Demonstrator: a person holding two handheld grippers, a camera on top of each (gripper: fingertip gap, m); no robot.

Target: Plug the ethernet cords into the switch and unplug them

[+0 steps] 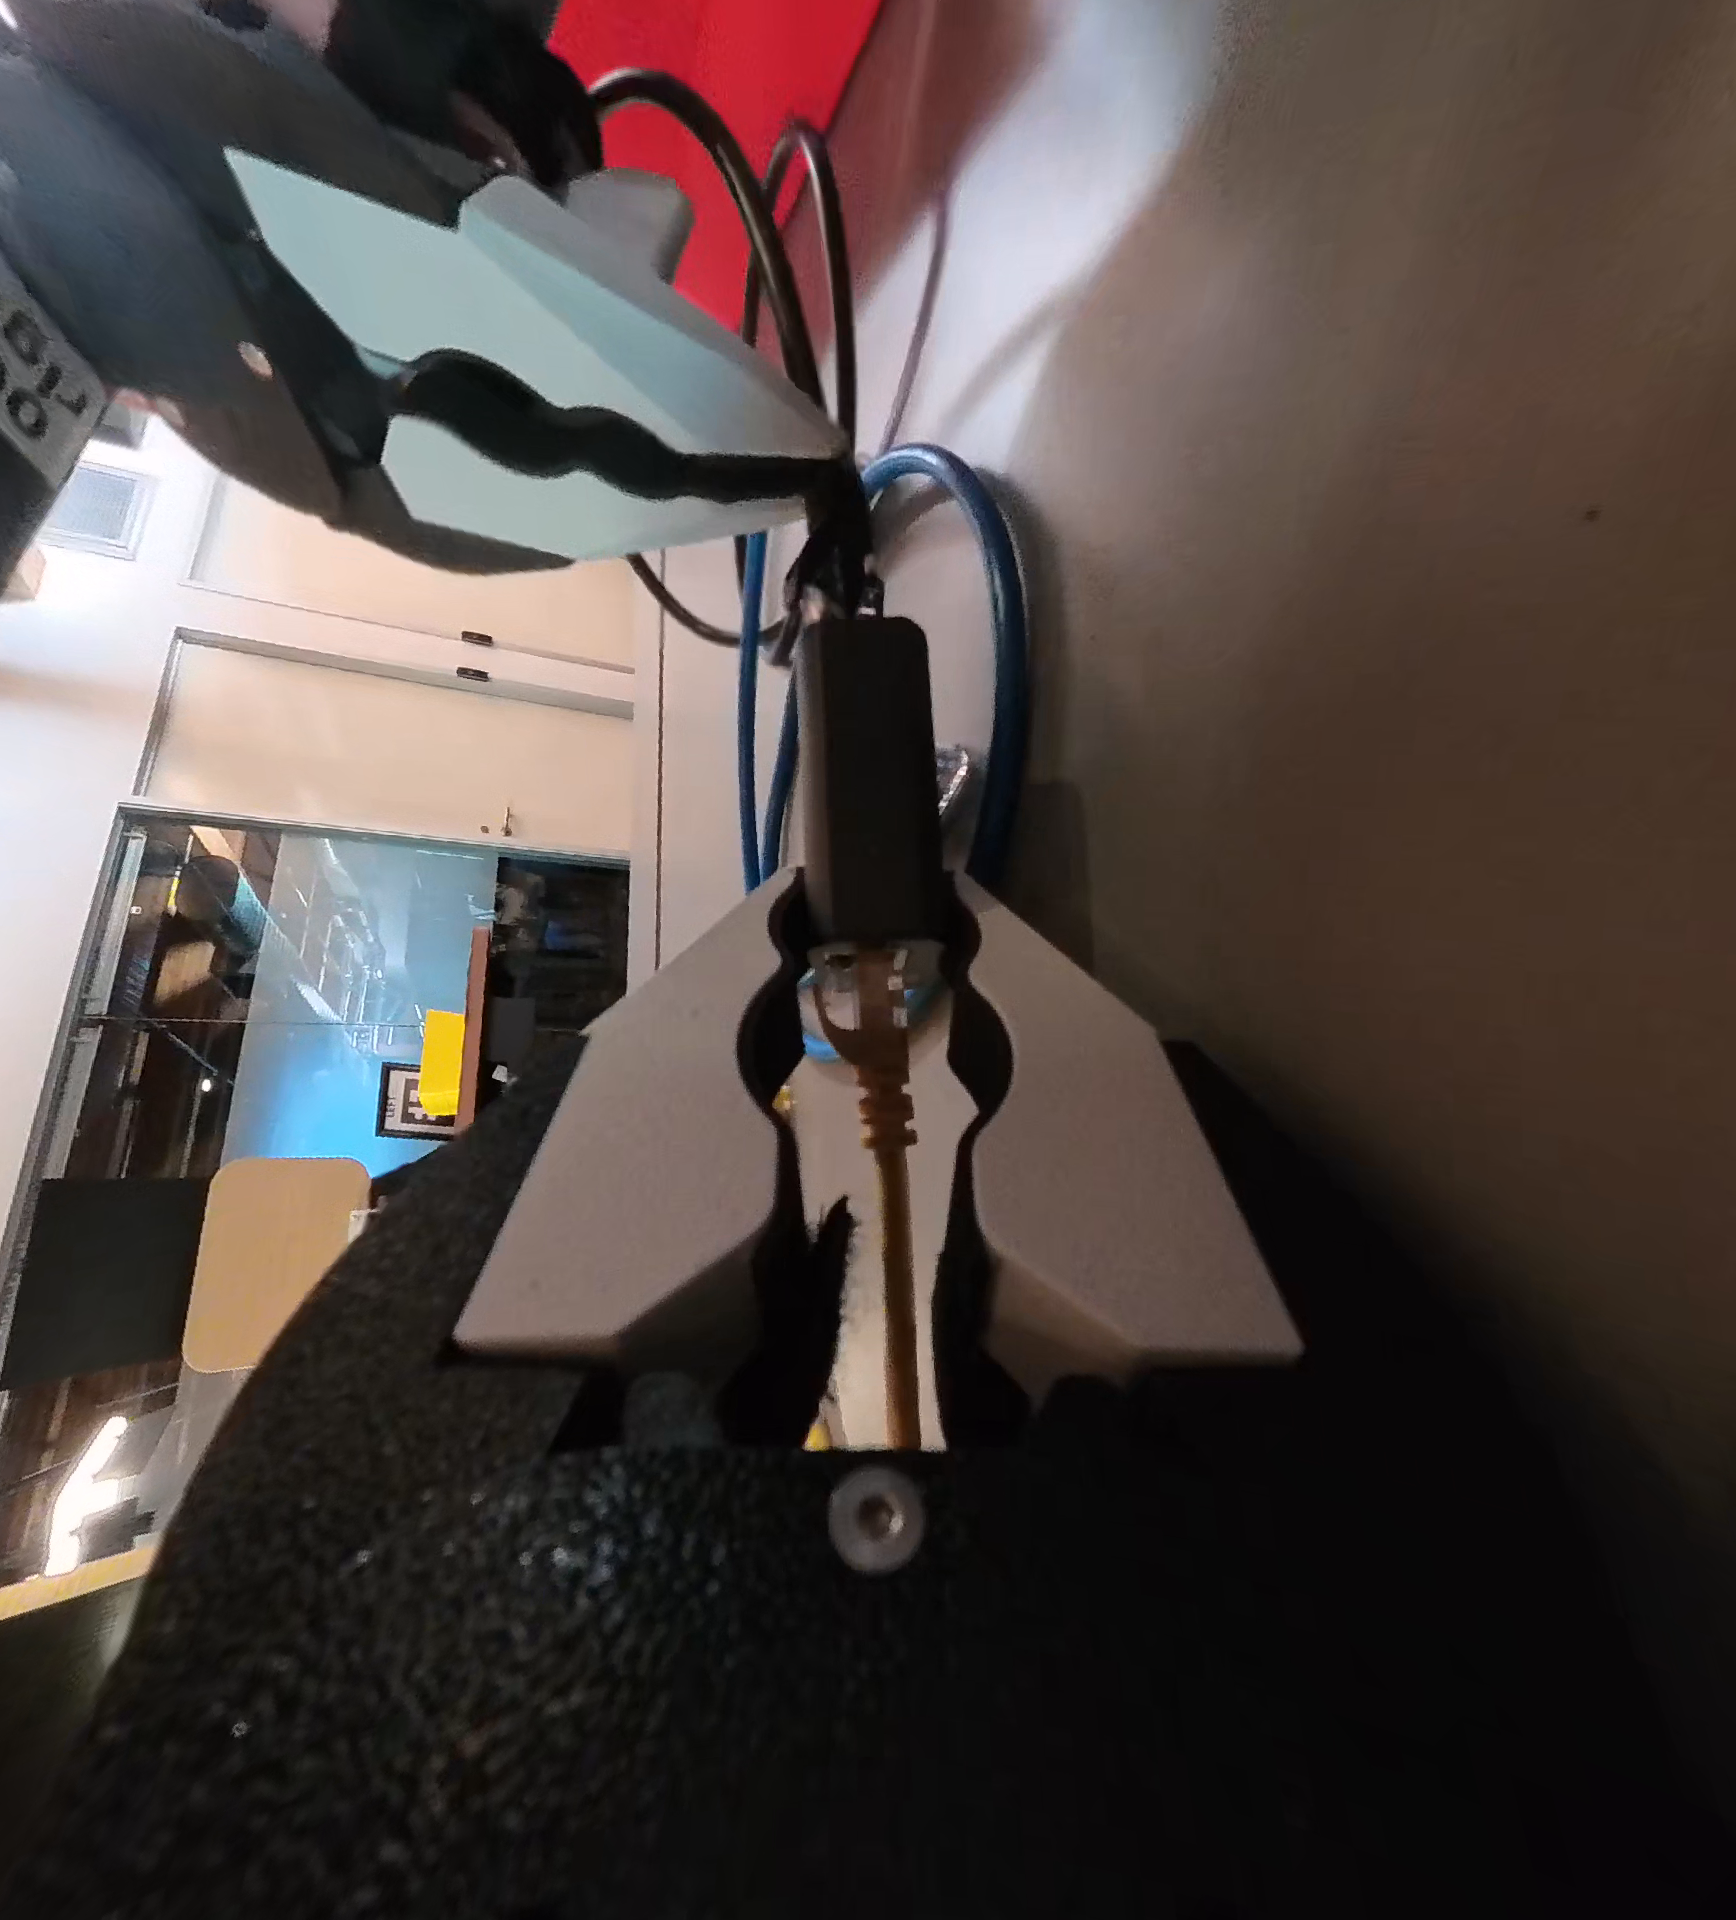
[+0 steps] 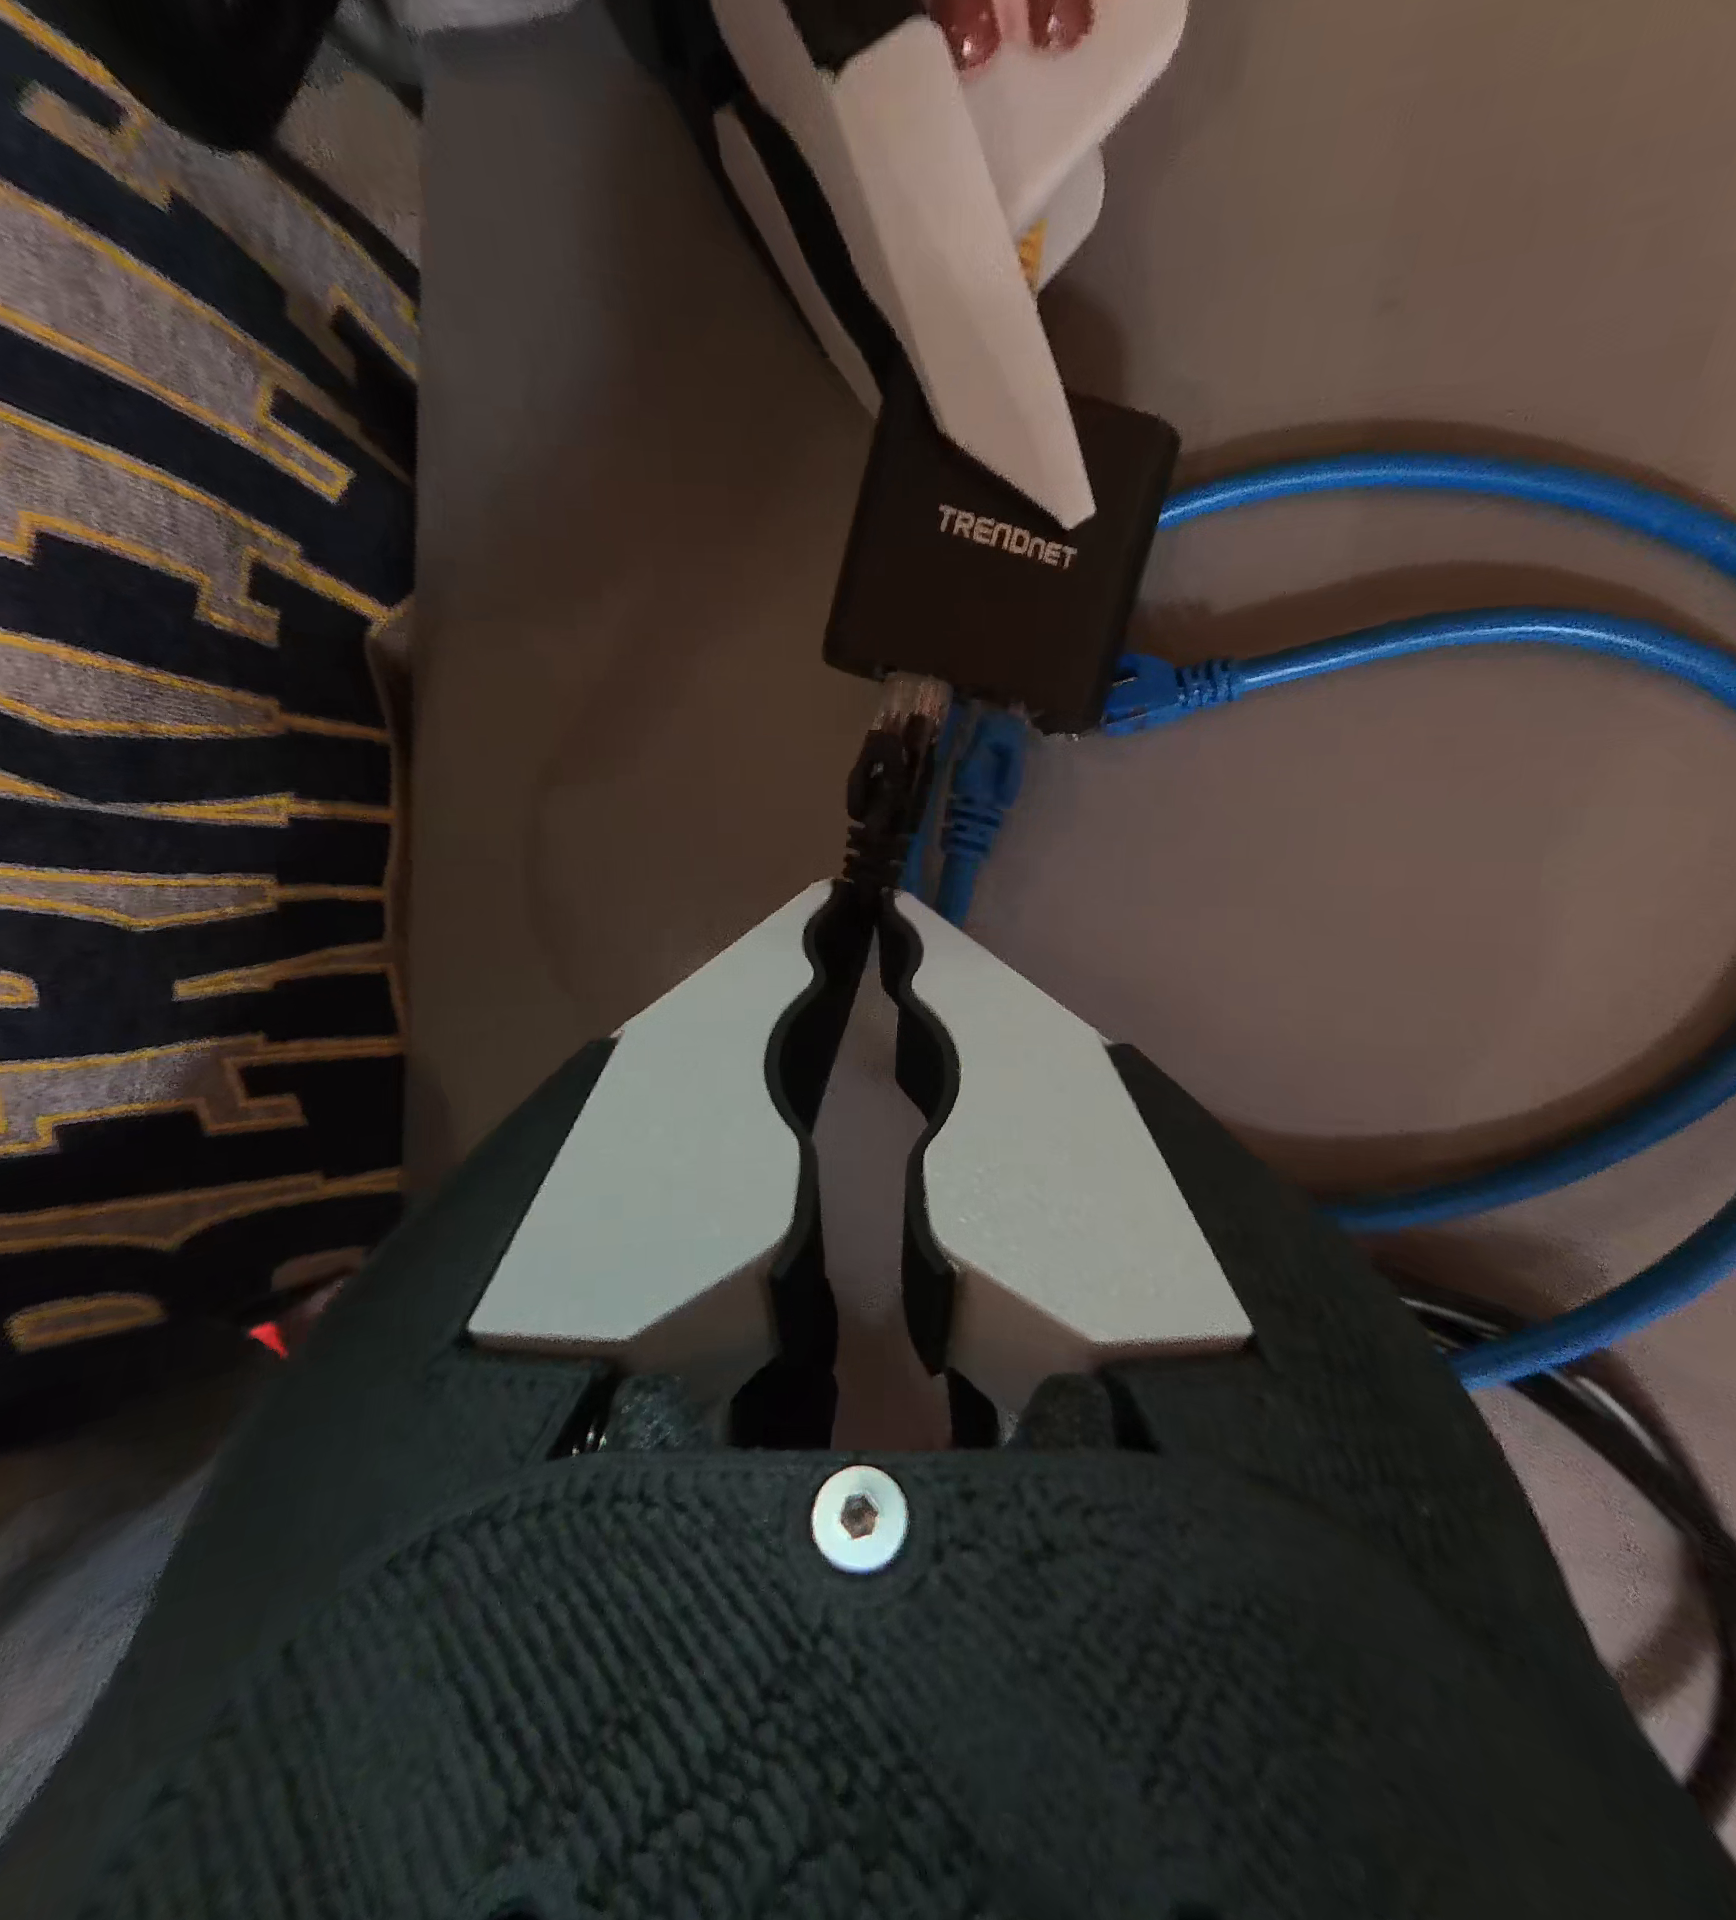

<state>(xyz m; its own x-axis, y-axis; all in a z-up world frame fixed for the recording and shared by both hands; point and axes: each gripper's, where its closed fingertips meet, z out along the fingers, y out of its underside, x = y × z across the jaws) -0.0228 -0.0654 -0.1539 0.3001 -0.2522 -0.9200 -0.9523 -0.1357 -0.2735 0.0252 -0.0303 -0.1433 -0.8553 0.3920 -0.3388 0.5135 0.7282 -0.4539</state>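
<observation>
Gripping the small black switch (image 1: 869, 769) between its two grey fingers, the left gripper (image 1: 874, 883) is holding the box clamped at one end, its jaws closed narrow against the box's sides; in the right wrist view the same switch (image 2: 999, 561) is showing its flat top face with pale lettering, and a grey finger of the left gripper (image 2: 989, 343) is lying across that face from above. The right gripper (image 2: 859, 904) is pinching the black ethernet cord (image 2: 874, 821) just behind its ribbed boot, its jaws drawn nearly together on the cable; the cord's clear plug (image 2: 911, 707) is sitting at the mouth of a port on the switch's near edge, though how far it is seated is not clear. A blue ethernet cord (image 2: 1570, 499) is looping wide over the grey table (image 2: 1415, 935) to the right of the switch, with one blue plug (image 2: 1155, 686) sitting at the switch's right corner and another blue plug (image 2: 989, 769) hanging just beside the black one. In the left wrist view the right gripper (image 1: 833, 457) is reaching in from the upper left, and a brownish cable (image 1: 895, 1247) is running back between the left gripper's fingers; a patterned dark and gold garment (image 2: 137, 675) is filling the left of the right wrist view.
</observation>
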